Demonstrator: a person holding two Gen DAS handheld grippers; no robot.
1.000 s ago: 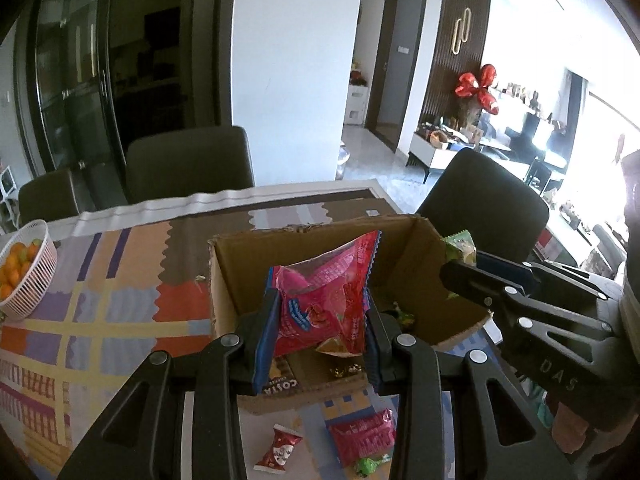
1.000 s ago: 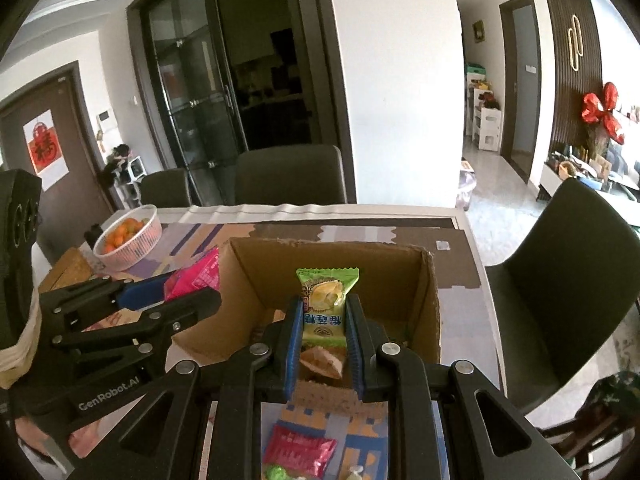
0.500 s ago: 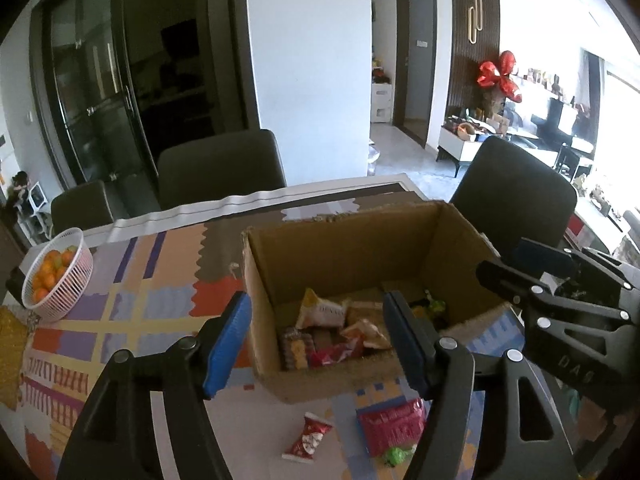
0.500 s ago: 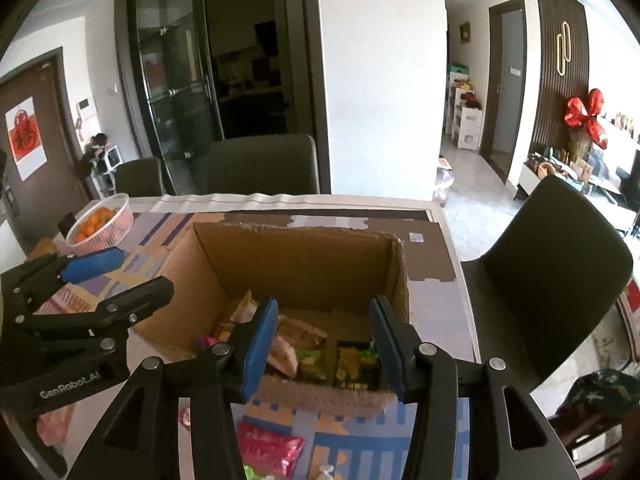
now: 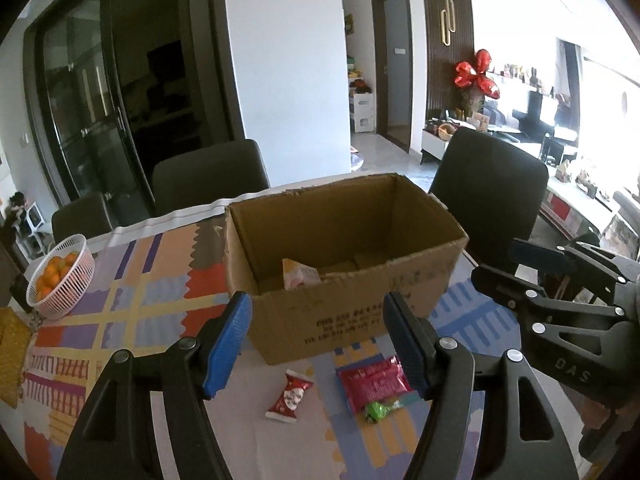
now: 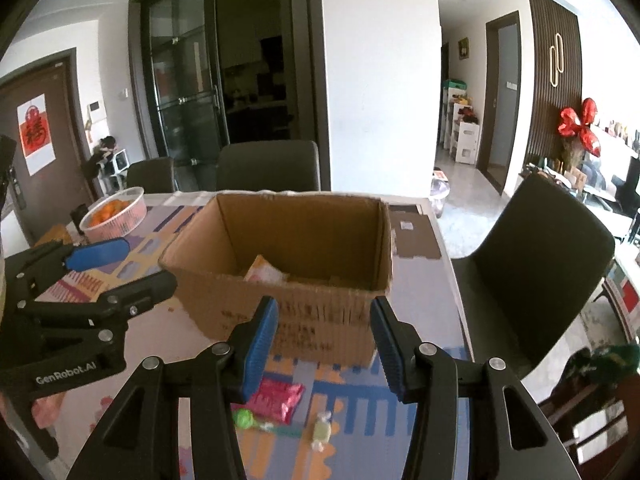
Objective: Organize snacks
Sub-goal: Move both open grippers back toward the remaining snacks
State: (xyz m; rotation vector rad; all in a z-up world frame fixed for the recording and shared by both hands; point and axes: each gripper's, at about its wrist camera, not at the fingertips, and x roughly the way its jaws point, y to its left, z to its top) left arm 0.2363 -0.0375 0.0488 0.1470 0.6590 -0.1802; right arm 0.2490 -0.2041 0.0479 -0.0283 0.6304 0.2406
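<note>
An open cardboard box (image 5: 344, 312) (image 6: 304, 312) stands on the patterned table, and a pale snack packet (image 5: 298, 278) (image 6: 266, 272) shows inside it. My left gripper (image 5: 318, 340) is open and empty, just short of the box's near wall. My right gripper (image 6: 324, 340) is also open and empty, in front of the box; it shows at the right (image 5: 516, 264) in the left wrist view. On the table below lie a small red-and-white packet (image 5: 289, 396), a pink packet (image 5: 374, 380) (image 6: 278, 398), a green lollipop (image 5: 378, 410) (image 6: 244, 418) and a pale wrapped candy (image 6: 321, 430).
A white basket of oranges (image 5: 60, 276) (image 6: 114, 214) sits at the table's far left. Dark chairs (image 5: 208, 178) (image 6: 536, 256) stand behind and to the right of the table. The table edge runs along the right side near the box.
Both grippers let go of their packets over the box, opened, and drew back toward me. The pink bag and the green packet are gone from the jaws; the box now looks farther away.
</note>
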